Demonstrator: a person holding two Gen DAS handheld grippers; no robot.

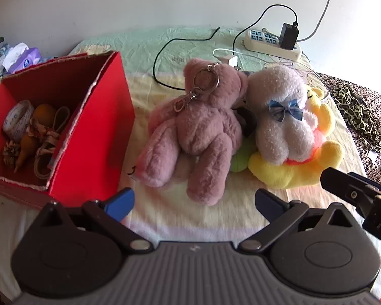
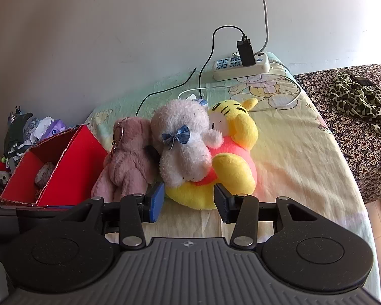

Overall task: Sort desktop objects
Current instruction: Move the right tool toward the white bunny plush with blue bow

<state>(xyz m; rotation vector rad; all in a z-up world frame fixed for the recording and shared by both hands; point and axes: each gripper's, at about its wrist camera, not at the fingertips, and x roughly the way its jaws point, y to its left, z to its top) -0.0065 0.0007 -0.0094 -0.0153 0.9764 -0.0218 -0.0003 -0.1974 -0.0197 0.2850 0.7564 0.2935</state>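
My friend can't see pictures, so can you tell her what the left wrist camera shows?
Three soft toys lie in a pile on a sheet: a pink bear with a keyring, a white bear with a blue bow, and a yellow toy underneath. A red box of small things stands to their left, and the left gripper is open, holding nothing.

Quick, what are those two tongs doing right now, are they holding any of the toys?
Left tongs: open, holding nothing, just short of the pink bear.
Right tongs: open, holding nothing, fingers either side of the yellow plush.

Box (image 1: 89,137) left of bears (image 1: 195,127), power strip (image 1: 269,42) behind.
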